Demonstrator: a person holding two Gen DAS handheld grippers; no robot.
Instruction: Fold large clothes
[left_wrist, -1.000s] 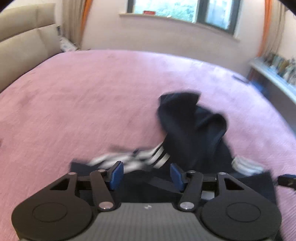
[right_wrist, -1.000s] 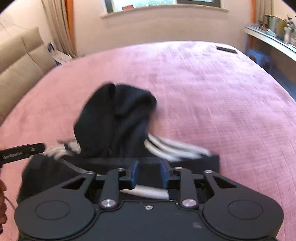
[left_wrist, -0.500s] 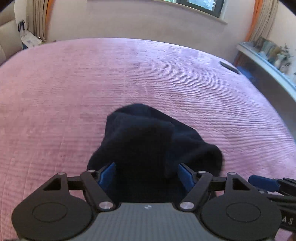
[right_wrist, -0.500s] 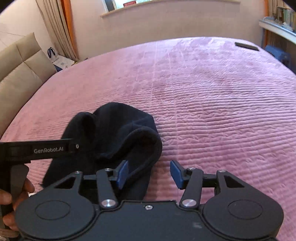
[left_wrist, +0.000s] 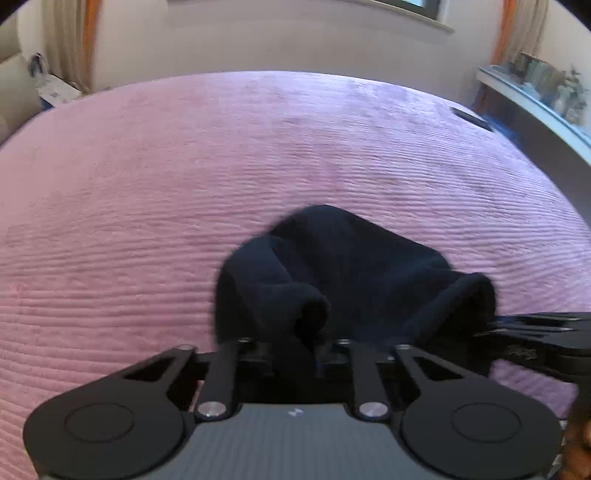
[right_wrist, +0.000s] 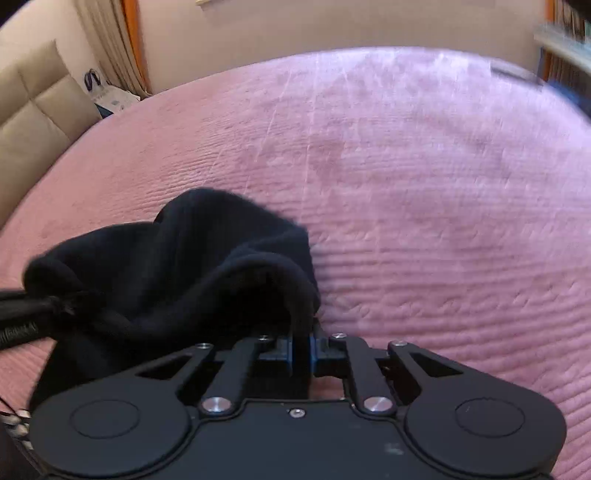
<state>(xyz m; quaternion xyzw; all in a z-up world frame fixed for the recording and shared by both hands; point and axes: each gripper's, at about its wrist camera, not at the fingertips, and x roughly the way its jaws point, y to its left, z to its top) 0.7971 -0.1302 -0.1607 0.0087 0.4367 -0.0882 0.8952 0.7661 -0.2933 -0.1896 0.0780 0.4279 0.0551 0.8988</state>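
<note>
Garment: a dark navy garment (left_wrist: 354, 273) lies bunched on the pink bedspread (left_wrist: 184, 177), its near edge lifted in two places, with soft rolled folds sagging between them.
Left claw: the left claw (left_wrist: 295, 356) has its fingers drawn close on a fold of the garment at the cloth's left side; the pads are mostly buried in the dark cloth.
Right claw: the right claw (right_wrist: 301, 350) is clamped on the garment's right edge, blue pads (right_wrist: 289, 350) nearly meeting with cloth pinched between them.
Across views: each claw shows at the edge of the other's view, dark and blurred, touching the cloth.
Bed: the ribbed bedspread covers the whole bed; a small dark flat item (left_wrist: 472, 119) lies at its far right corner.
Room: beige padded headboard (right_wrist: 33, 122) to the left, curtains (right_wrist: 122, 48) and wall beyond, a cluttered shelf (left_wrist: 535, 92) on the right.
</note>
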